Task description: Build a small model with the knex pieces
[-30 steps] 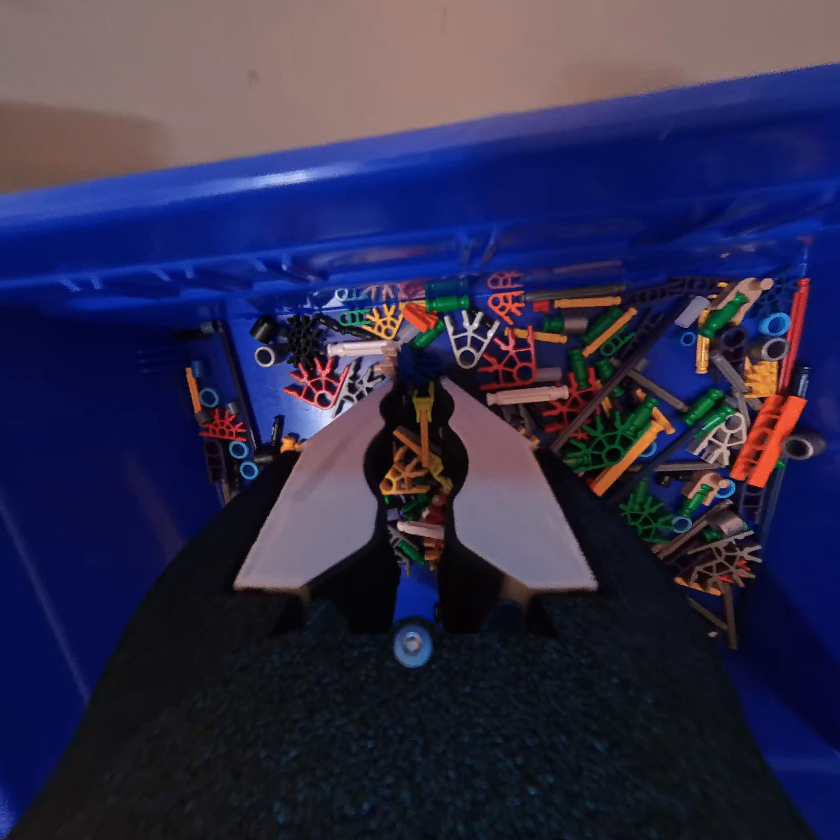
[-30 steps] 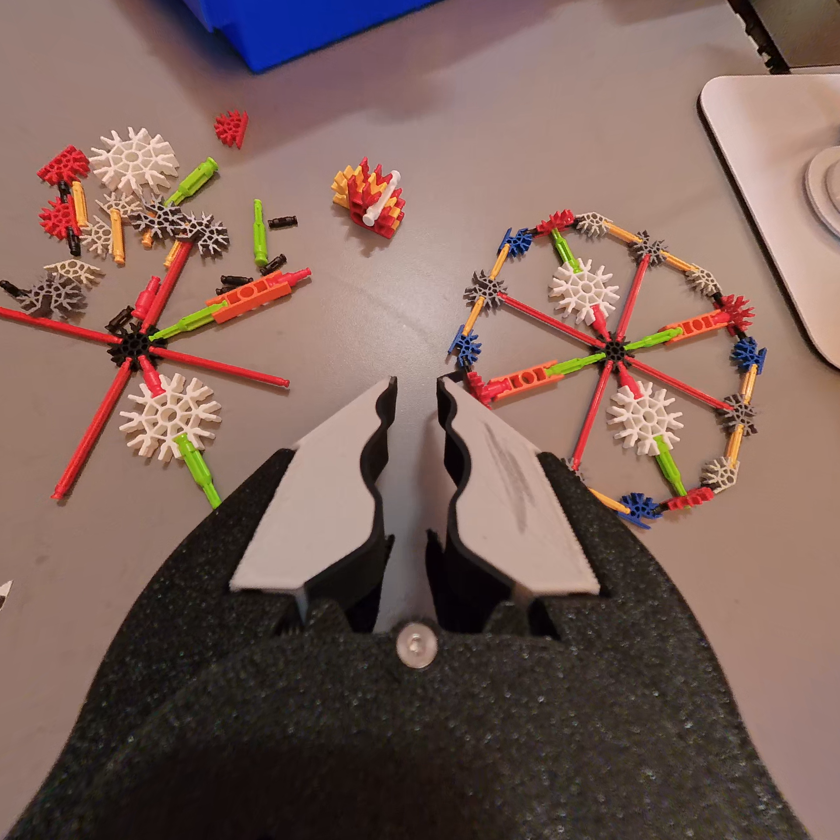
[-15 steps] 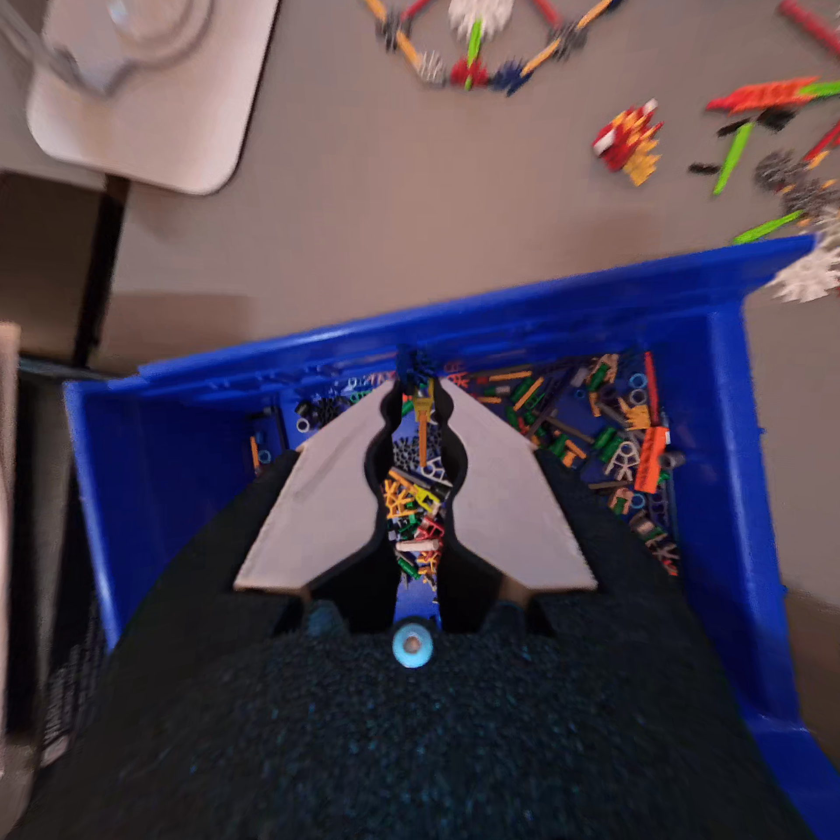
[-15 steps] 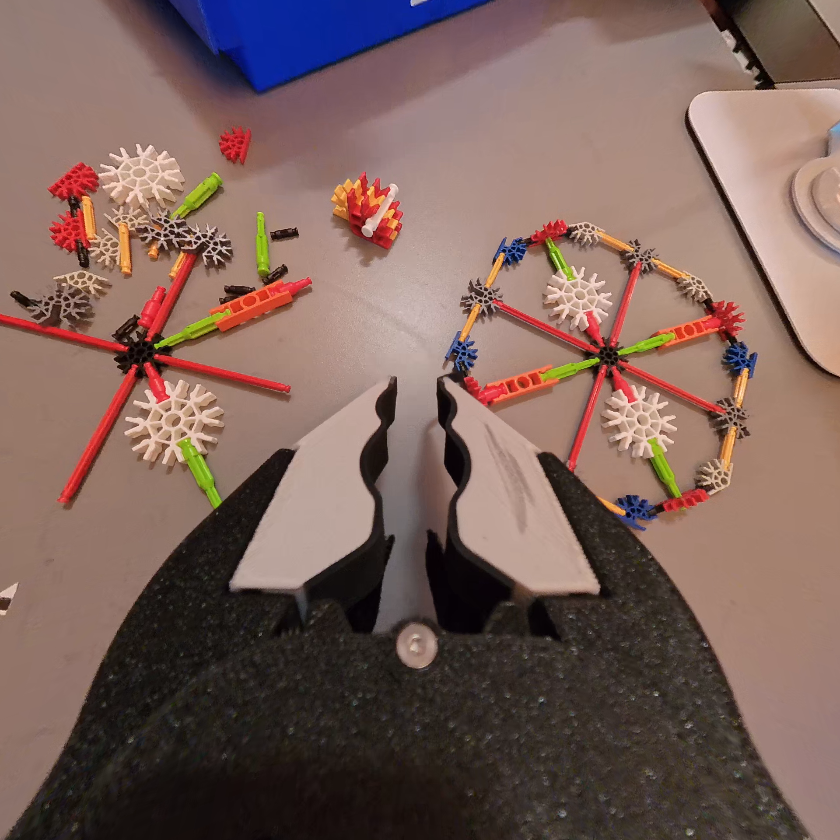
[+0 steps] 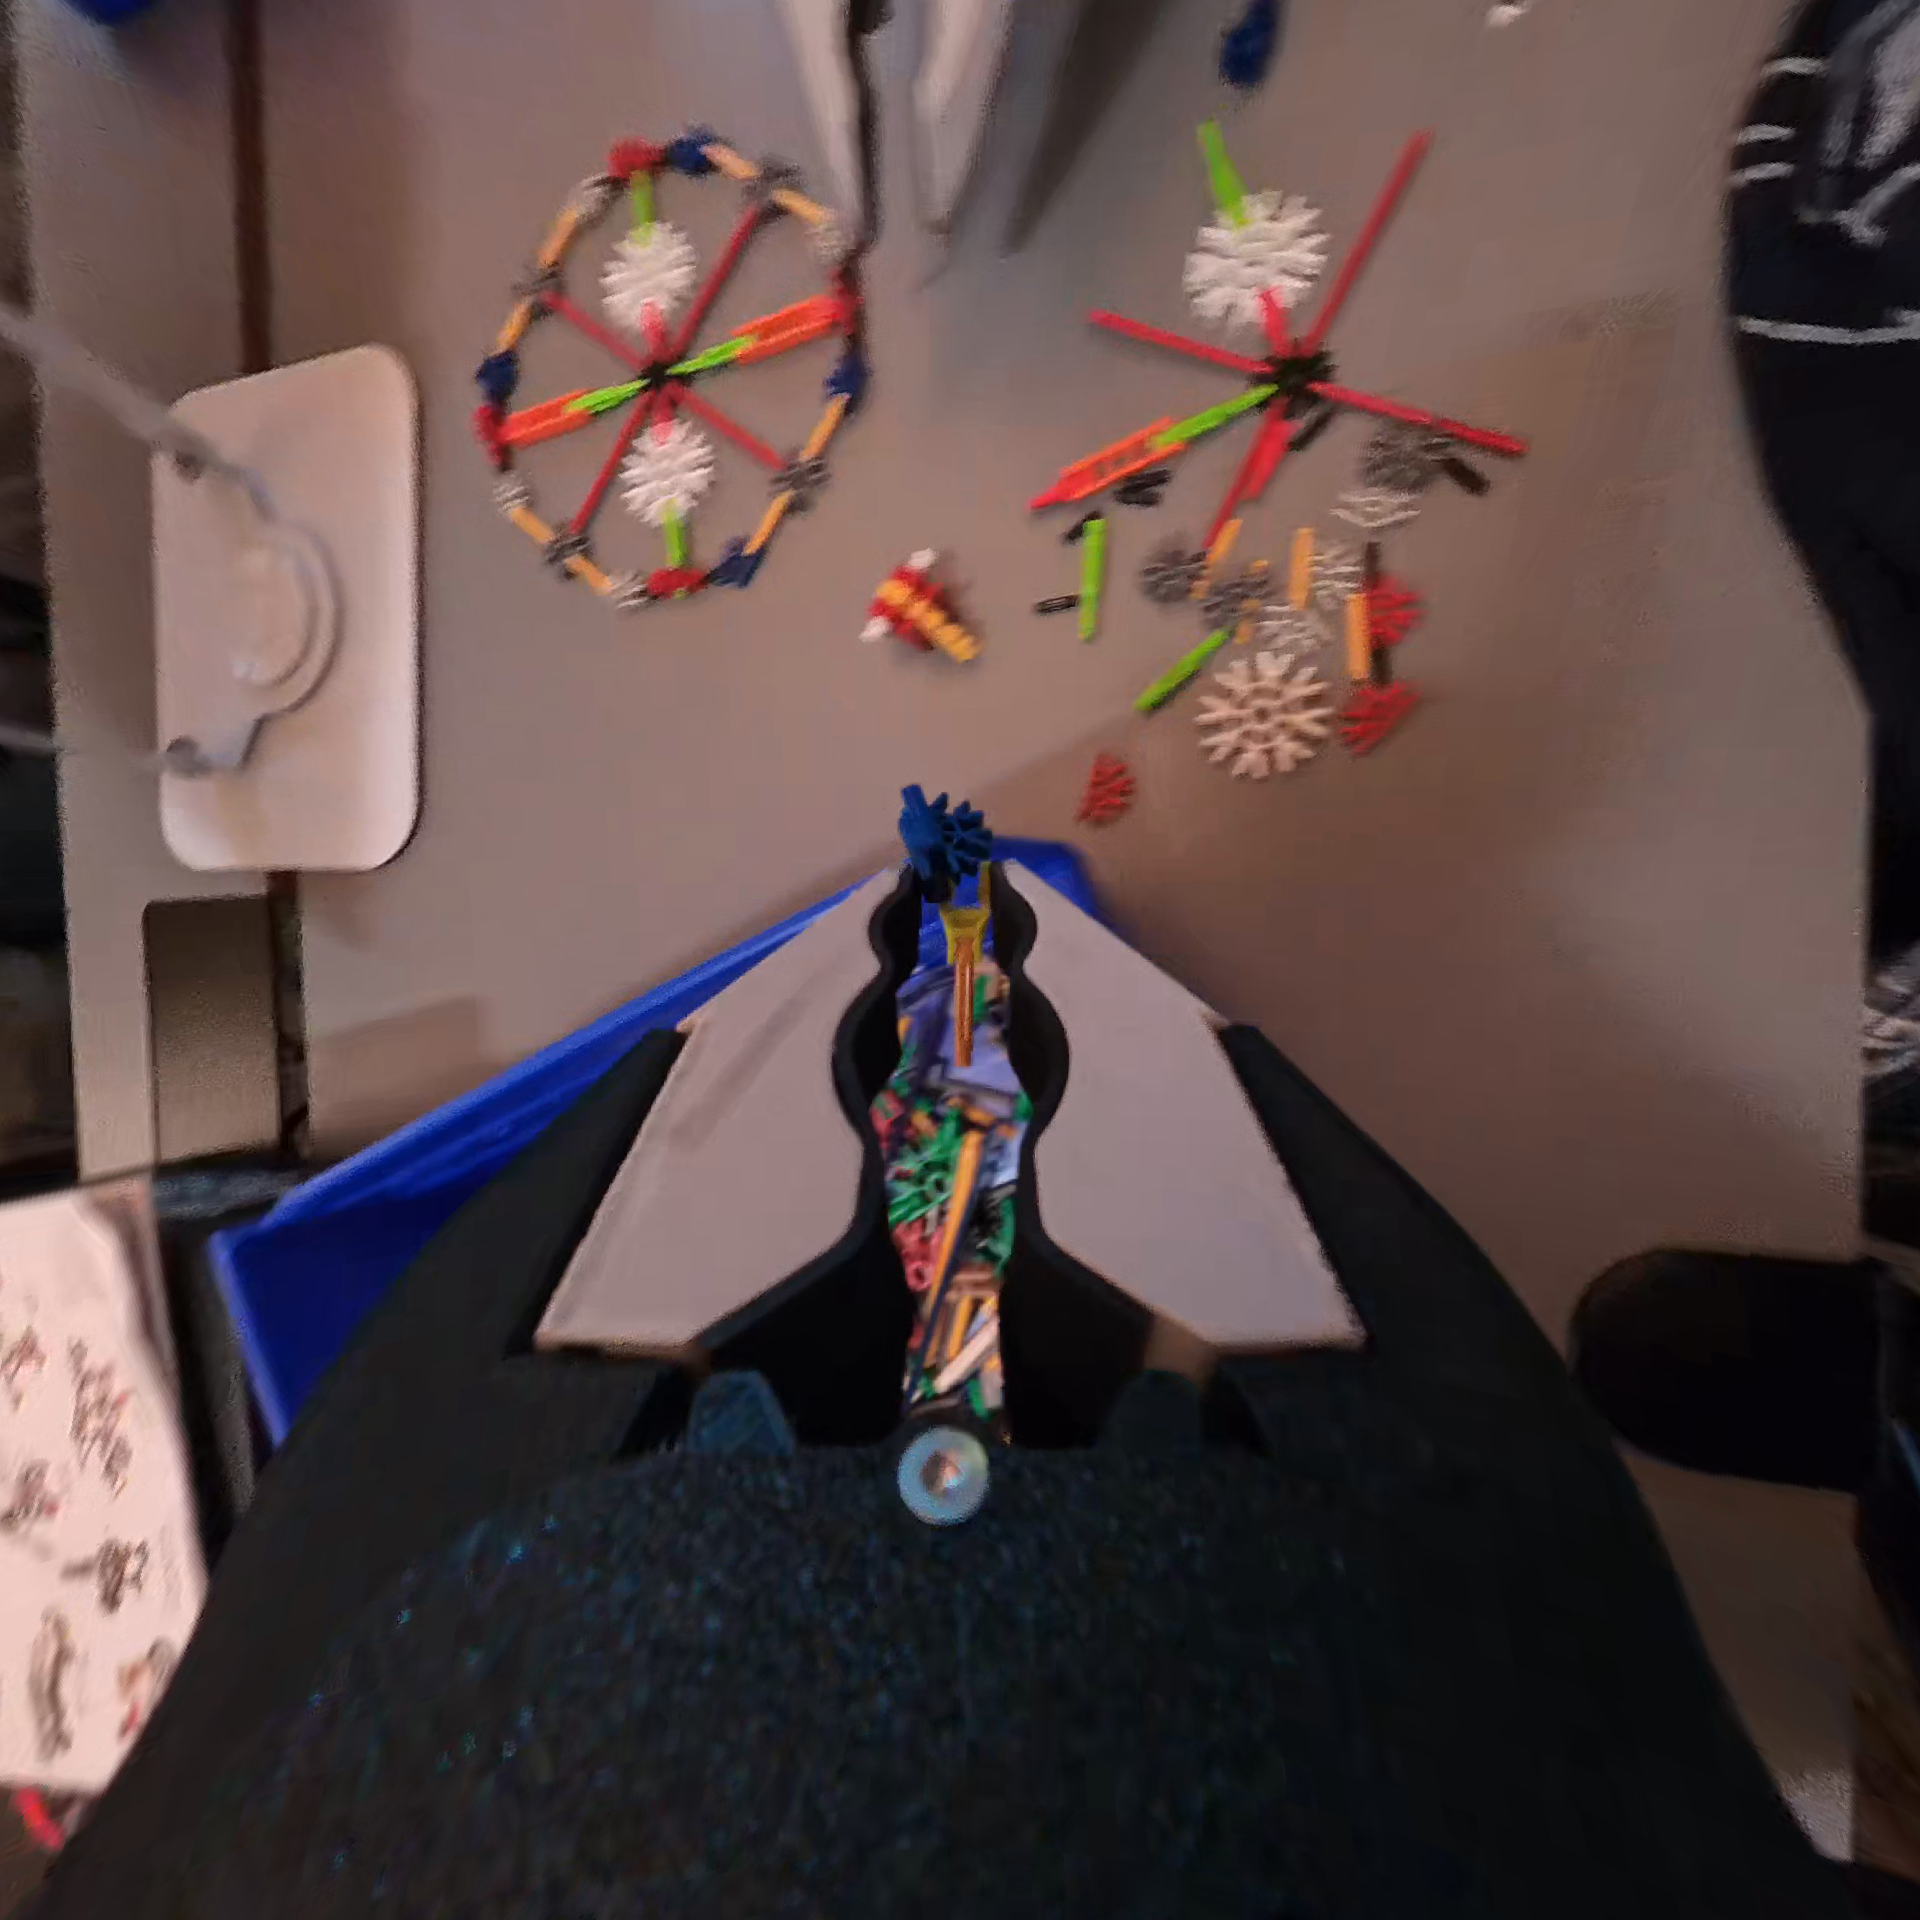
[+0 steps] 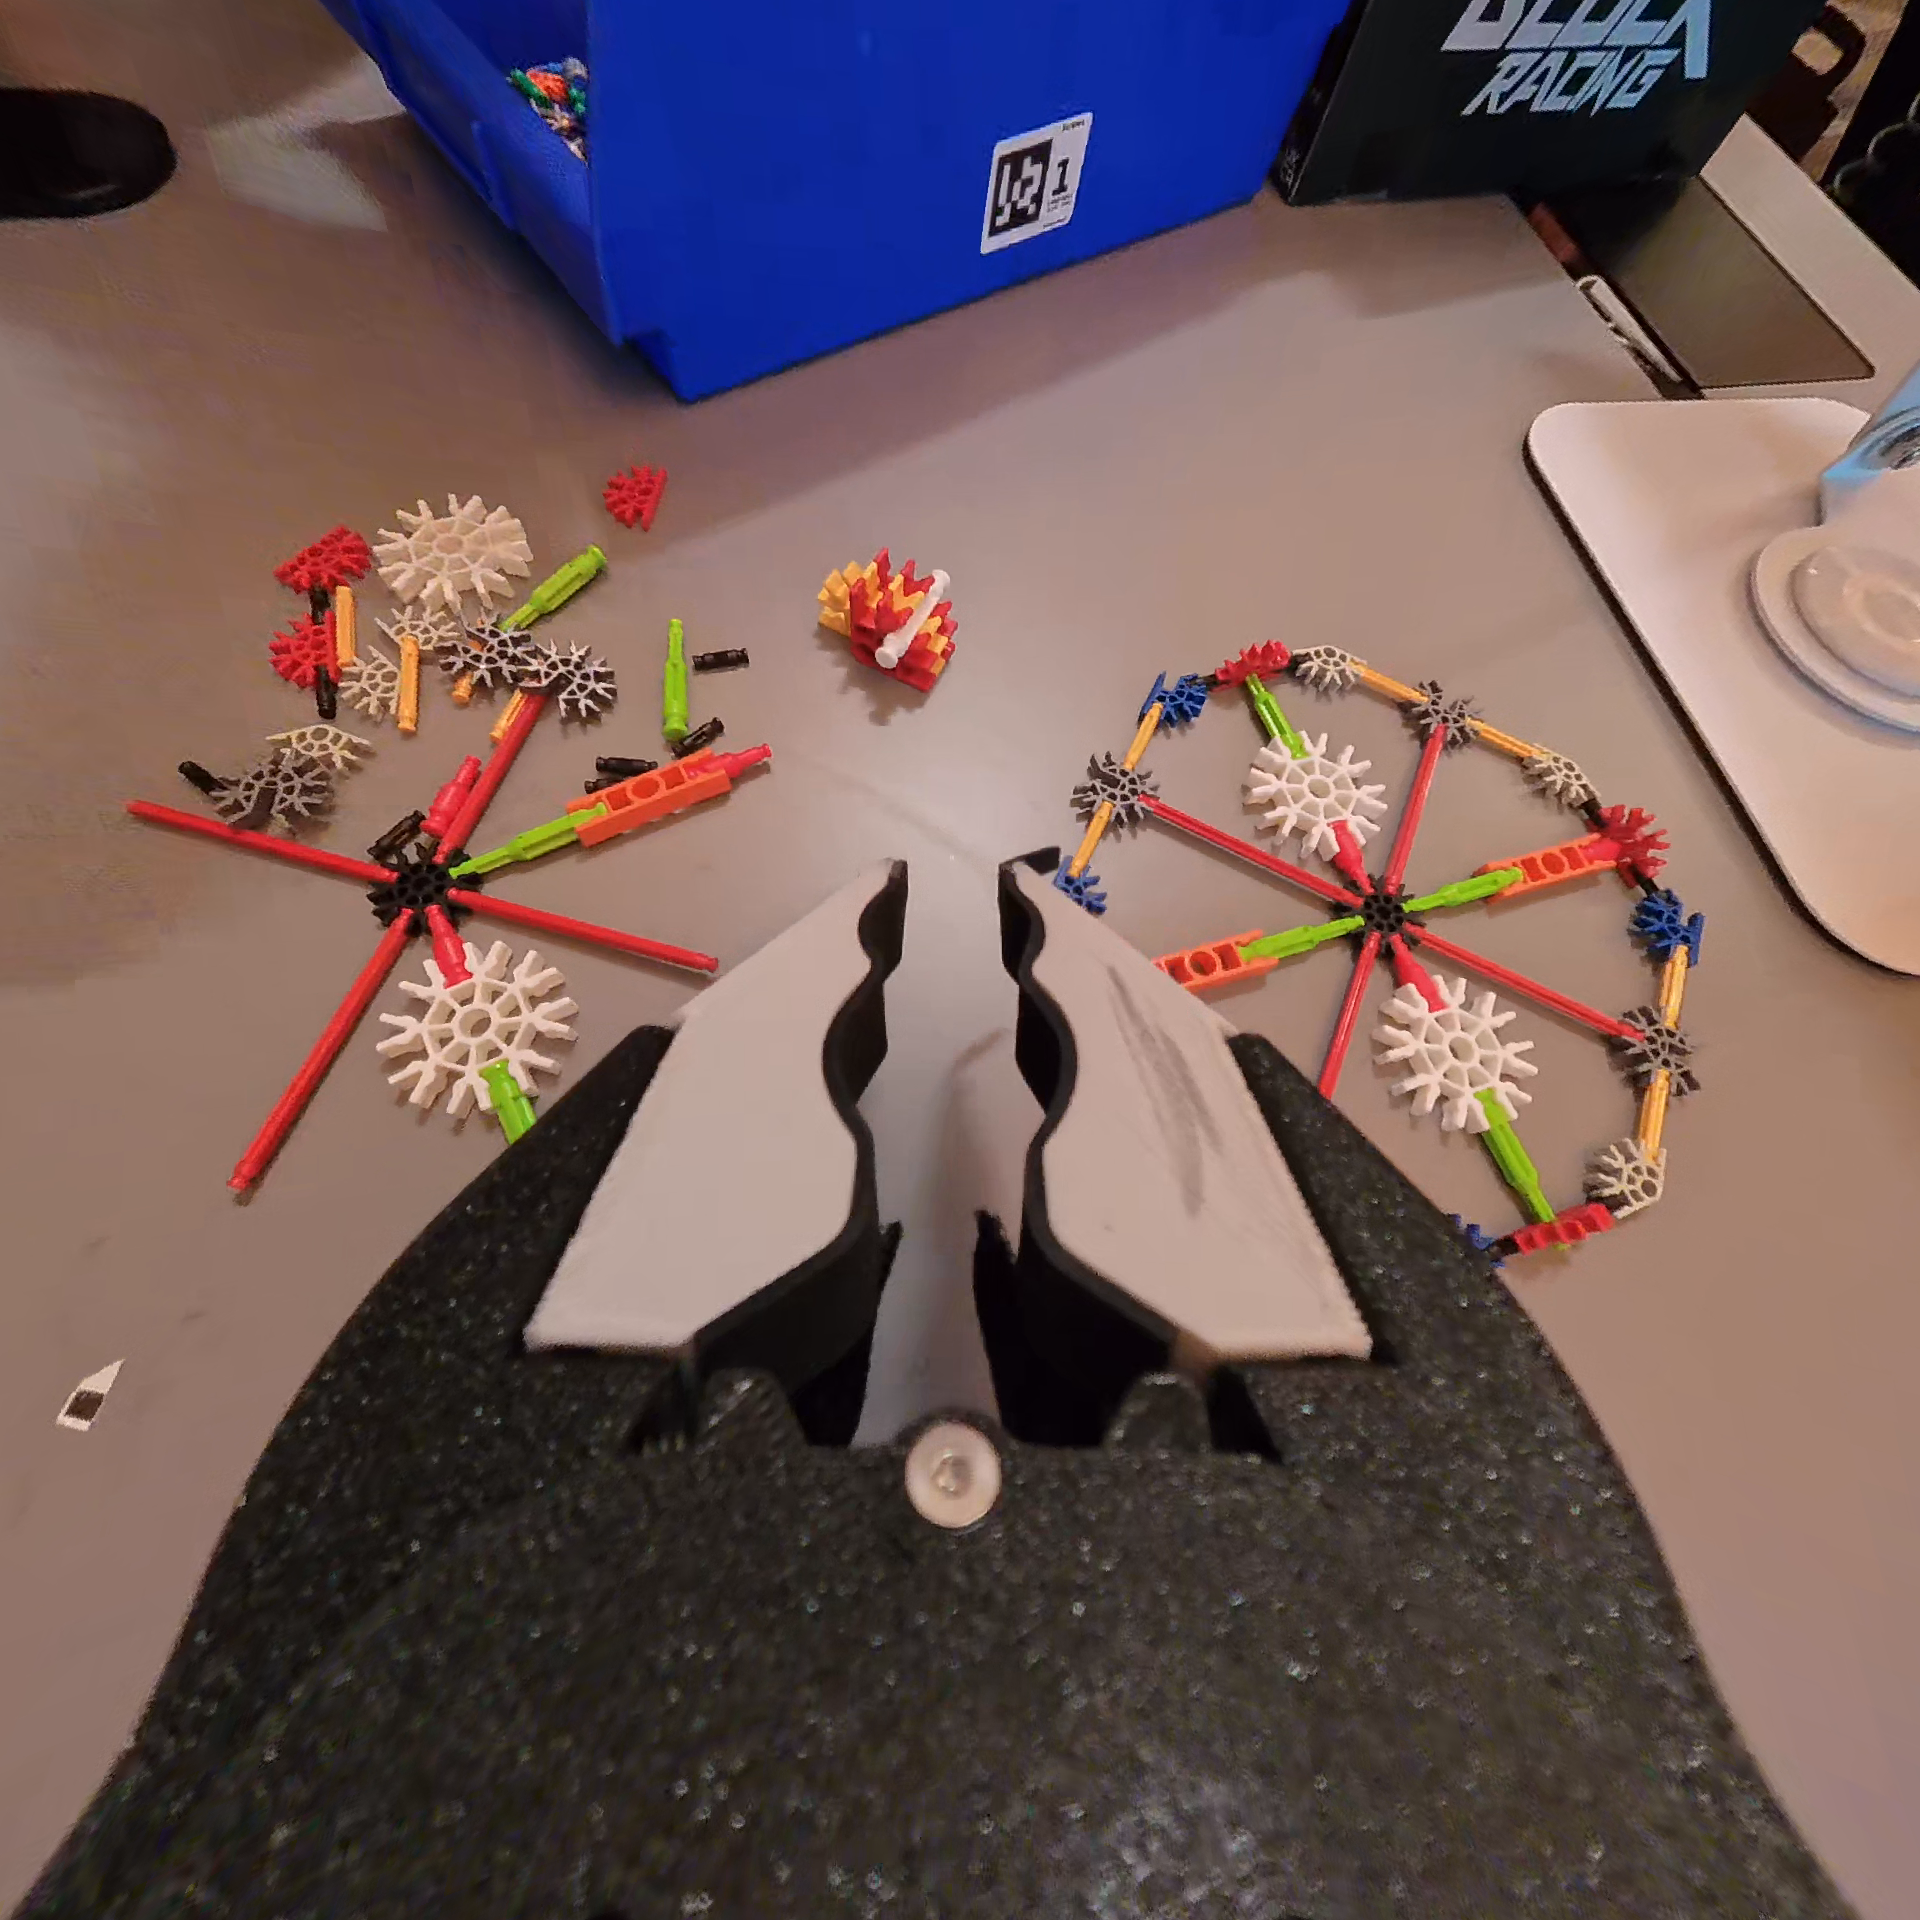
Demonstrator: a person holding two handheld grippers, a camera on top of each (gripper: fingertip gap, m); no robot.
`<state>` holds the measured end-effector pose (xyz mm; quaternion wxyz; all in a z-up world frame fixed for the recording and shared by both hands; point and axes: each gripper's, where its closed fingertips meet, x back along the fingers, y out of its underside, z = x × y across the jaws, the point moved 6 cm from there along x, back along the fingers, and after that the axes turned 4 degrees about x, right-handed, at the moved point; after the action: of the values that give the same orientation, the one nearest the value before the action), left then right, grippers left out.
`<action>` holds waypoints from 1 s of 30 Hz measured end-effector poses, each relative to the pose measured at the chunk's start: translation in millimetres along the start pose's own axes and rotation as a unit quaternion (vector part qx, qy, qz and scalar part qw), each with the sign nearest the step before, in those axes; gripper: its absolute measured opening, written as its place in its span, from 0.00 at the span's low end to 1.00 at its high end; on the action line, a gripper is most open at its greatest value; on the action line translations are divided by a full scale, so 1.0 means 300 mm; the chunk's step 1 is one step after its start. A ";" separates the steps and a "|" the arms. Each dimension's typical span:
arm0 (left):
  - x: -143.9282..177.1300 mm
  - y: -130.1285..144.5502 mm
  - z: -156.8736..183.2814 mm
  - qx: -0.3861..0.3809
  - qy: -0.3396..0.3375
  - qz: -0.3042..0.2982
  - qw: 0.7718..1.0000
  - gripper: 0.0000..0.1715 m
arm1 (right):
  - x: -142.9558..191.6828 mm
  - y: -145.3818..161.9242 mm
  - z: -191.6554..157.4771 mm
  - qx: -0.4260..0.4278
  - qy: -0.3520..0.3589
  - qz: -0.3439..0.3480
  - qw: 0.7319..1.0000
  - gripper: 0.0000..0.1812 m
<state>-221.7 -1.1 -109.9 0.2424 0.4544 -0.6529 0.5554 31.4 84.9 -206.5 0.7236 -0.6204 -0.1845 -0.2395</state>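
Blue spiky piece [image 5: 940,836] on yellow stick [image 5: 966,977] pinched at left gripper [image 5: 948,883] tips, high over blue bin [image 5: 416,1174]; right gripper [image 6: 951,868] empty, parted, beside finished wheel [image 6: 1382,914]

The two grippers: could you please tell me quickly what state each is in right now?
Left gripper: shut on a small blue toothed plastic connector with a yellow rod attached.
Right gripper: open, holding nothing, above the grey table.

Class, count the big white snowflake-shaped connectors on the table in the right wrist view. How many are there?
4. Two sit inside the finished wheel: upper and lower. One is on the half-built spokes; one lies loose. Others may be hidden in the blue bin.
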 end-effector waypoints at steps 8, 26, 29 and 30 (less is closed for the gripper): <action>-0.280 -0.102 0.299 0.014 0.066 -0.006 0.998 0.07 | -0.012 0.010 -0.004 0.001 -0.006 -0.008 1.000 0.09; -0.409 -0.069 0.332 0.075 0.029 0.021 0.997 0.18 | 0.009 0.007 0.004 0.007 0.006 -0.009 1.000 0.09; -0.362 -0.084 0.331 0.070 0.021 0.023 0.997 0.19 | 0.011 0.007 0.005 0.007 0.008 -0.009 1.000 0.09; -0.334 -0.086 0.321 0.071 0.013 0.023 0.997 0.19 | 0.012 0.007 0.006 0.007 0.009 -0.009 1.000 0.09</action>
<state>-134.1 -58.9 -204.8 0.2052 0.4483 -0.6192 0.6112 35.5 86.5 -206.0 0.7273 -0.6115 -0.1858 -0.2503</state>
